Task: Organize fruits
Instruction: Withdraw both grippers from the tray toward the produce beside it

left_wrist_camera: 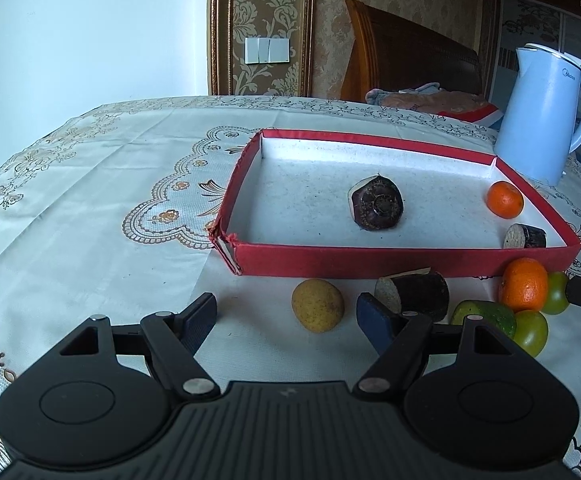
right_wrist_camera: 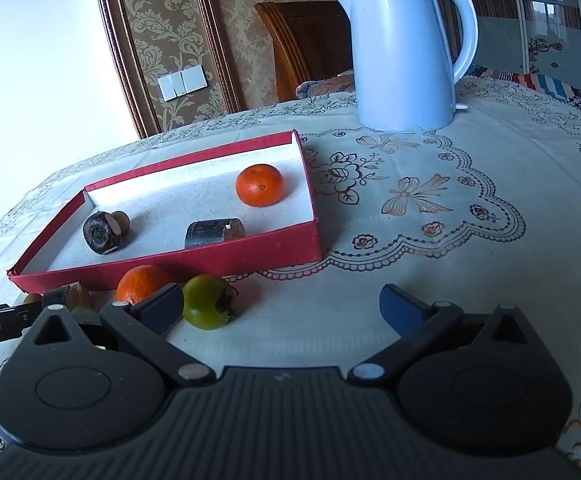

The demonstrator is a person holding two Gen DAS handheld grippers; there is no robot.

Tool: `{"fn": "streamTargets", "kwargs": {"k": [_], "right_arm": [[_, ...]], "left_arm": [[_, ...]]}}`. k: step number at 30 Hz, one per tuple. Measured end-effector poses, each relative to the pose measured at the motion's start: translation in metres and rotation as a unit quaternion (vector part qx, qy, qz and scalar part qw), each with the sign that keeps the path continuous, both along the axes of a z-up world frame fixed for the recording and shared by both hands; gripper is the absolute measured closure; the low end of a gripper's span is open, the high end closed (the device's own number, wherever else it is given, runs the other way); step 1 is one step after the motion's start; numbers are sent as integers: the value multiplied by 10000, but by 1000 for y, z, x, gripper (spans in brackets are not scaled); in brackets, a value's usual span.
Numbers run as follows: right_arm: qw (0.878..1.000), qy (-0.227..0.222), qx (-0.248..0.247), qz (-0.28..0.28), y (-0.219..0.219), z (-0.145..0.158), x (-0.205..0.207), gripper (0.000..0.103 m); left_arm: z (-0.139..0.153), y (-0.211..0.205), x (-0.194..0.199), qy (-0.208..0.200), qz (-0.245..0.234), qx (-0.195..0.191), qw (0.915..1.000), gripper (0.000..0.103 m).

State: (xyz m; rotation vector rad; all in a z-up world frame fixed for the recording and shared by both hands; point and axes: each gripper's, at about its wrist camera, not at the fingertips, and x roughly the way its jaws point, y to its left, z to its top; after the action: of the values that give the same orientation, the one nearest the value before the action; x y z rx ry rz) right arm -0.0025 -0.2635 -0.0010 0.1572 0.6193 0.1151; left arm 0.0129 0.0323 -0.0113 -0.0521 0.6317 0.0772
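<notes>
A shallow red cardboard tray (left_wrist_camera: 402,258) with a white, speckled floor lies flat on the table (left_wrist_camera: 90,208), its long axis running left to right along the front wall in the left wrist view; its near-left corner is torn. Inside, a dark, ringed cane stub (left_wrist_camera: 376,208) sits mid-floor with its cut face toward the left camera, a glossy tangerine (left_wrist_camera: 505,199) rests by the right wall, and a second cane piece (left_wrist_camera: 525,236) lies on its side in the near-right corner. Outside the front wall sit a dull yellow, oval fruit (left_wrist_camera: 318,305), a cane chunk (left_wrist_camera: 414,290) lying with its pale cut end to the left, another orange (left_wrist_camera: 524,284), and smooth green fruits (left_wrist_camera: 530,332). The left gripper (left_wrist_camera: 286,318) hovers wide apart and empty, the yellow fruit between its fingers. The right gripper (right_wrist_camera: 282,312) is also spread wide, empty, a green persimmon (right_wrist_camera: 208,301) just inside its left finger. The cloth is cream with embroidered flowers; a pale blue kettle (right_wrist_camera: 406,48) stands beyond, before damask wallpaper.
</notes>
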Motion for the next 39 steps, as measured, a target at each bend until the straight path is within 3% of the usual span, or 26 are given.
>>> {"fn": "streamTargets", "kwargs": {"k": [4,11,20,26,30,39], "right_arm": [[9997,-132,-206,8,6,3,-4,0],[9993,-35,-303,229,13,2,0,0],[9957,80,-819,430,33,1,3,0],[9962,106,-793,357,31,1,8,6],[9943,19,-915,544,33,2,3,20],[9918,217,-1144,519,42,-1,15,22]], "left_arm": [[0,-1,0,8,-32,-1,10000,26],[-1,-3,2,44,-89,68,9999,26],[-2,-5,5,96,-102,132,9998,26],[-3,-6,5,105,-158,153,9997,23],[-3,-5,5,94,-163,129,9997,23],[-4,-5,5,98,-166,139,9997,23]]}}
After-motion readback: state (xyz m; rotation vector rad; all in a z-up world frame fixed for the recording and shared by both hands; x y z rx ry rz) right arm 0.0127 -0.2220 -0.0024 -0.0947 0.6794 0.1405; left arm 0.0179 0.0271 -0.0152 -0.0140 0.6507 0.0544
